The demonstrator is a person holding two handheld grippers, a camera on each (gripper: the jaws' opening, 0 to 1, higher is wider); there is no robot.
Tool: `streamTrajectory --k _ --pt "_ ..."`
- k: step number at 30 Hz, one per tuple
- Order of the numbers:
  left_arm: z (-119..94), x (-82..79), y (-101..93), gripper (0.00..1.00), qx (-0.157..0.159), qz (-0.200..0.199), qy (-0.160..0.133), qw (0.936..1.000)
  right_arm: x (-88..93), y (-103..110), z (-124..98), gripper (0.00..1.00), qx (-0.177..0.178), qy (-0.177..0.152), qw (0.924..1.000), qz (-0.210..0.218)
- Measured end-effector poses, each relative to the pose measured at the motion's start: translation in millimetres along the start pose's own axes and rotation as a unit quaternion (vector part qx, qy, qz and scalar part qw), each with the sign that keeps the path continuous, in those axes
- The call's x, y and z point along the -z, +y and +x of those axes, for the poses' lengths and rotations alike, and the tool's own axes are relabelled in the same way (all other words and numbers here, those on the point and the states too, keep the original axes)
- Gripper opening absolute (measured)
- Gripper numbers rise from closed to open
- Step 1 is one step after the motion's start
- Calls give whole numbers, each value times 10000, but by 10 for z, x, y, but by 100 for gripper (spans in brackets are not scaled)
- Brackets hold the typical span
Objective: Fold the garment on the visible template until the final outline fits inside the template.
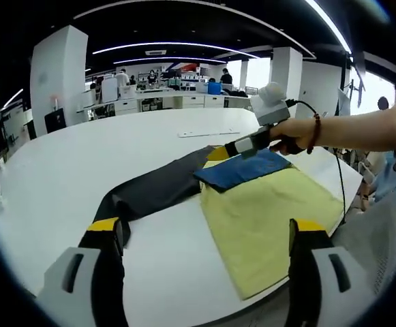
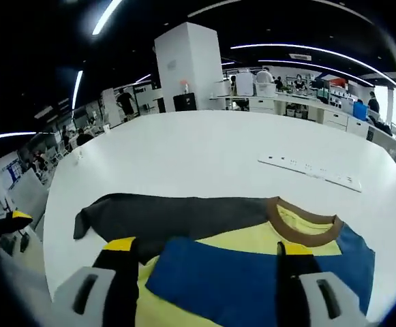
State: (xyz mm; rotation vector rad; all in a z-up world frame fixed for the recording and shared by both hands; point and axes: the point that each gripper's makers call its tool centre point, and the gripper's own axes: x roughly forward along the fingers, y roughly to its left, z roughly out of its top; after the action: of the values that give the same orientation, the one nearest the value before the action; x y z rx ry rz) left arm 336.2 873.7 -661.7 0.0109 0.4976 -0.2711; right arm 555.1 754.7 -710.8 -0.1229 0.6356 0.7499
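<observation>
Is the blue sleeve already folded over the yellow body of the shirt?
Yes: the blue sleeve lies across the yellow shirt body.

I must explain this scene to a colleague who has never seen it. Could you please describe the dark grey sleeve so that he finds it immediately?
Start at the big white table. On it lies a yellow T-shirt with a brown collar. Its dark grey sleeve stretches flat across the table away from the collar, whereas the blue sleeve is folded over the yellow body.
</observation>
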Motion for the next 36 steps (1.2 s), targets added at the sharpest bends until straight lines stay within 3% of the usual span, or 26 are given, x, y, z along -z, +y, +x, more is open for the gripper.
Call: streamTrajectory --k 5,17,25,36 --pt "18 -35 -35 99 22 9 -20 10000 91 -235 -205 92 118 1 9997 191" --pt "32 -69 -103 99 87 128 9 9999 478 -799 -635 89 413 169 9986 287" --pt "43 -117 -152 99 67 104 -50 9999 695 -1195 -902 74 709 274 9966 330" --pt "44 -144 -117 97 -43 88 -63 9999 1103 -1483 -1136 56 879 512 9941 389"
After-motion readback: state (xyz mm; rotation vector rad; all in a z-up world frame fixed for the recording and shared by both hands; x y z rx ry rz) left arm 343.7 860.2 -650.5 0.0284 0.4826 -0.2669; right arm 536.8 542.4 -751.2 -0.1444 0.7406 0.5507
